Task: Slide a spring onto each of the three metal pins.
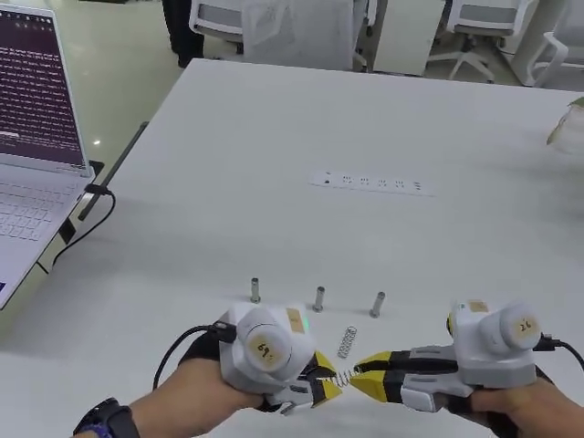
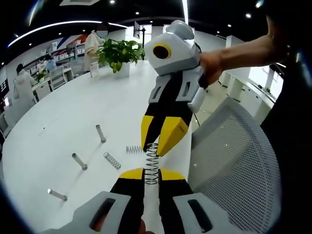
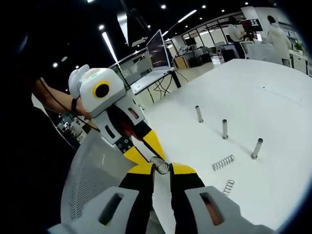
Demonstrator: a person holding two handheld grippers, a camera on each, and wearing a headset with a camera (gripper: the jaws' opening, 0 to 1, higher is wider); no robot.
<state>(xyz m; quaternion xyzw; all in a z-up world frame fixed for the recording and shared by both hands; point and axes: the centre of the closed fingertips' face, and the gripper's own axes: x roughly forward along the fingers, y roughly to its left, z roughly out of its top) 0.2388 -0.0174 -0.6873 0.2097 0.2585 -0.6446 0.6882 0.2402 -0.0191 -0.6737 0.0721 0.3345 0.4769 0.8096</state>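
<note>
**While the handover hung in mid-air, much could slip**

Because the work sat at the near edge of the table (image 1: 274, 137), with a mesh chair (image 2: 234, 156) just beyond, we judged a drop the worst outcome: anything let go there might have bounced off the table for good. The left gripper (image 1: 326, 387) and right gripper (image 1: 363, 376) stood tip to tip. Each had its jaws pinched onto one end of the same spring (image 2: 152, 163), held in the air just short of the pins (image 1: 318, 298). If both had pulled or twisted at once, we thought the coil could stretch, bow or flick out. The three pins stood upright, bare and in a row; a tilted approach might have snagged a coil on a pin's top. Two more springs (image 3: 223, 162) lay loose near them, and a sweeping jaw could have rolled those away.
</note>
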